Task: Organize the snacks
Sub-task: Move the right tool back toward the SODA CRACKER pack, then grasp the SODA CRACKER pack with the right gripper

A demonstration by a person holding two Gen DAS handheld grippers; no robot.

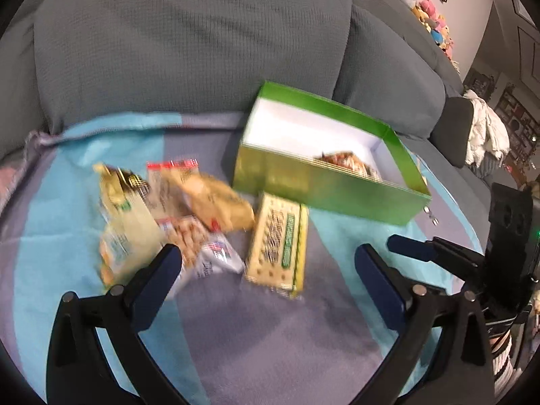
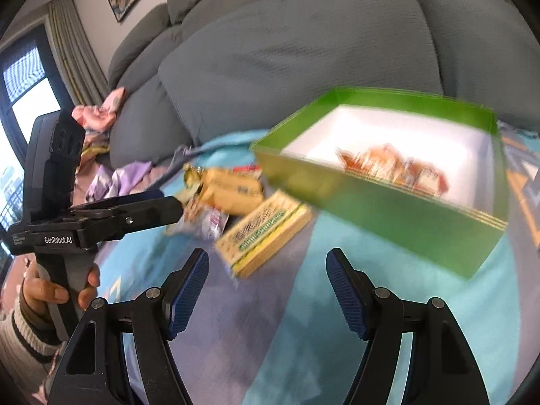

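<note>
A green box with a white inside stands open on the blanket and holds orange snack packets. Left of it lies a loose pile of snack bags. A flat yellow-and-green snack box rests between the pile and the green box. My left gripper hangs open just before the flat box, nothing between its fingers. In the right wrist view my right gripper is open and empty, short of the flat snack box and the green box. The left gripper reaches towards the pile.
A blue-and-grey blanket covers the seat of a grey sofa. Plush toys line the sofa back at the far right, and crumpled pink and purple cloth lies at the left. A hand holds the left gripper's handle.
</note>
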